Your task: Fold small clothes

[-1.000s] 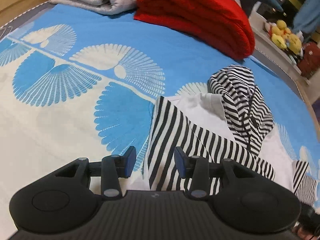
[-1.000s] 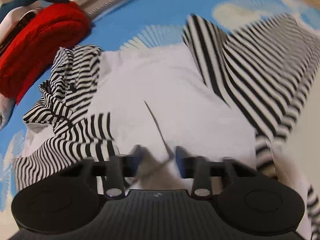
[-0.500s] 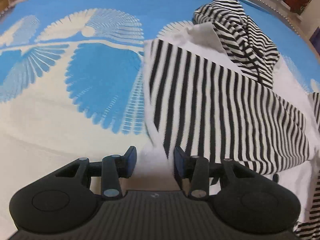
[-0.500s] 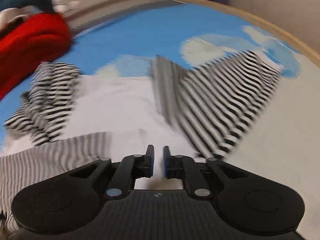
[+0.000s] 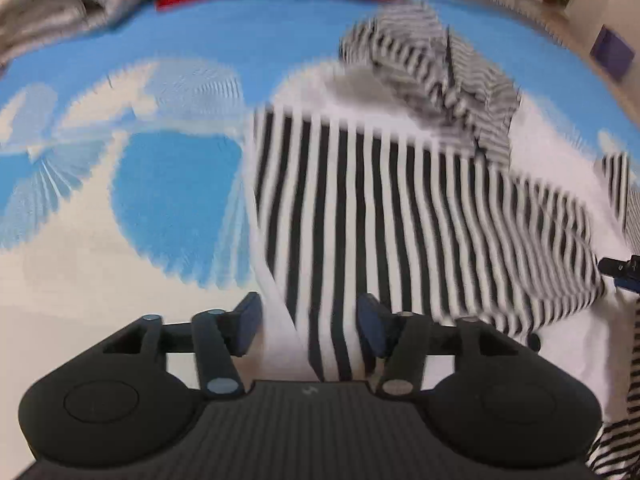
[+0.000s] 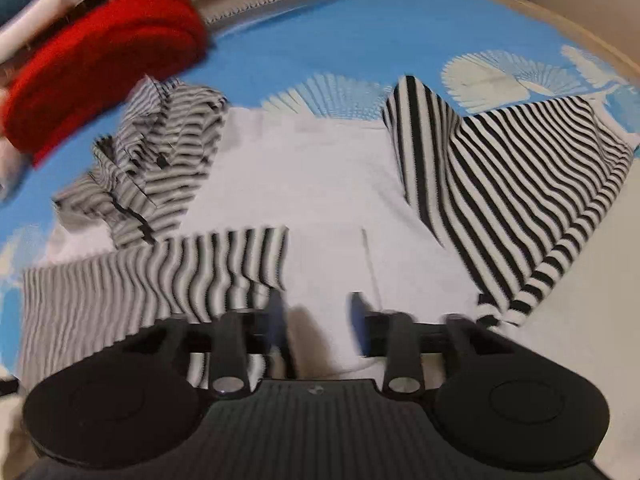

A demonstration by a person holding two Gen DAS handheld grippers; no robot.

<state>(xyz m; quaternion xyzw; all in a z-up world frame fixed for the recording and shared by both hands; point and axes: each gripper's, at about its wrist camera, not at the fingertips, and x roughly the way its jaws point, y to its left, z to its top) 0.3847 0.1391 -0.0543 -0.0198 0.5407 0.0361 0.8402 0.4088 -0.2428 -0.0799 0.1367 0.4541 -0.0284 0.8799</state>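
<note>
Crowding hoodie (image 6: 320, 184): red blanket (image 6: 104, 68) | grey towel (image 5: 52, 4) beside it

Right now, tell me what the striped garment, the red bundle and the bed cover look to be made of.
Striped garment: soft knit, likely cotton jersey; matte, it drapes and creases easily. Red bundle: thick fuzzy knit or fleece, going by its nap and bulky folds. Bed cover: smooth printed woven fabric, flat and matte; the fibre cannot be told.

Home bedroom, patterned bedspread (image 5: 168, 200), folded blankets (image 6: 100, 60)
</note>
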